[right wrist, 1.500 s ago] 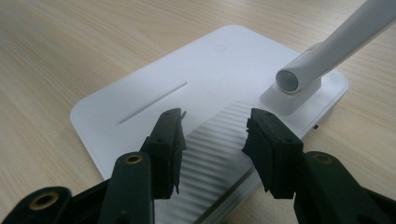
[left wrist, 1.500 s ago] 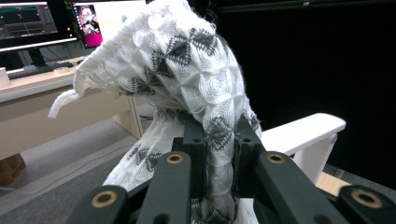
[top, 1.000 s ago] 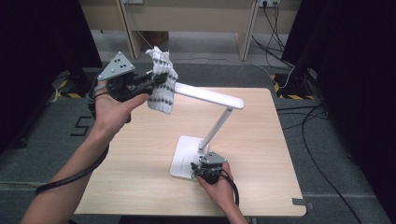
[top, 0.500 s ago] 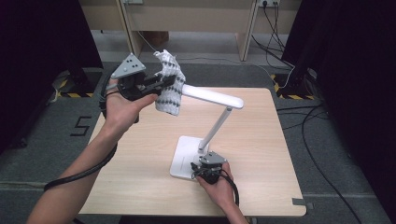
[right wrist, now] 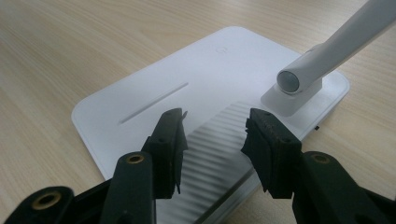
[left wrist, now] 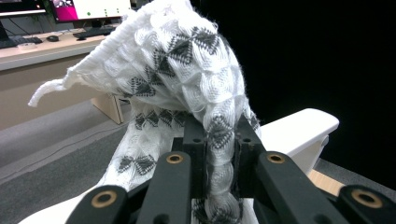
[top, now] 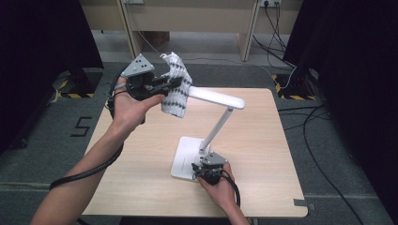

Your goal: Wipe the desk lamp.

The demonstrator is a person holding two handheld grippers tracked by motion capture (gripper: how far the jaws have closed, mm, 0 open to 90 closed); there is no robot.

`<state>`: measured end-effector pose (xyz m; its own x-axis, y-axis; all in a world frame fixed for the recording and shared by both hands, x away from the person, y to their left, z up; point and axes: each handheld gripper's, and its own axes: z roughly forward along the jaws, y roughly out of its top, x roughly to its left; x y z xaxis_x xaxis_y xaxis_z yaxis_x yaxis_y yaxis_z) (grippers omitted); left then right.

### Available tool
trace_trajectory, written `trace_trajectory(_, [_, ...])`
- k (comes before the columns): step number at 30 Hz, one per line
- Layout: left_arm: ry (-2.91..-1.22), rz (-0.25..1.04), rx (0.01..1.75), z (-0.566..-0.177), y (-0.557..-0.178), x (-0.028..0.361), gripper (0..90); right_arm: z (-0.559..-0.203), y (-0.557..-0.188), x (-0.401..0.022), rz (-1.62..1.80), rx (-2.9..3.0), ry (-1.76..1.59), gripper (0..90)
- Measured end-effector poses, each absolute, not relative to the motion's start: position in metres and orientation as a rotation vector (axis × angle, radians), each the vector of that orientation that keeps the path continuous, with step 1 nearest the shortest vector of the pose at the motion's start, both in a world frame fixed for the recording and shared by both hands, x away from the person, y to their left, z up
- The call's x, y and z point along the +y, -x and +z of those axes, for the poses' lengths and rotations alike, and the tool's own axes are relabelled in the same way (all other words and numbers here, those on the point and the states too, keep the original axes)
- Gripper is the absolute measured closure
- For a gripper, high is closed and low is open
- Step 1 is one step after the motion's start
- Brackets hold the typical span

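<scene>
The left gripper (top: 176, 83), jaws clenched on the knitted cloth (top: 176, 91), has carried it rightward onto the lamp head (top: 218, 97); wiping looks about to start. The right gripper (right wrist: 214, 140), jaws released, presses the lamp base (right wrist: 154, 98) to the counter (top: 136, 187).

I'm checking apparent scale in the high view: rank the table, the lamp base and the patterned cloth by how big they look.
1. table
2. lamp base and patterned cloth: look alike, and the cloth is raised nearer the camera, so unranked.

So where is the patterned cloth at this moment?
In the high view the cloth hangs at the far left of the table, pinched in the left gripper, right against the end of the lamp head.
</scene>
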<state>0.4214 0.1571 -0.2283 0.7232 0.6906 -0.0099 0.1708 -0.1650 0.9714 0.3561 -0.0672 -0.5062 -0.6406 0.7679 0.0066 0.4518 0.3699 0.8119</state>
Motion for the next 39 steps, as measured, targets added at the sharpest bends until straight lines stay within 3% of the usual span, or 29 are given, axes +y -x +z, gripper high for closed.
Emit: trace_trajectory(39, [-1.759,0.462,0.650,-0.235,-0.422,0.108,79.7,-0.507,-0.356,-0.067,1.167,2.261,-1.058,56.7])
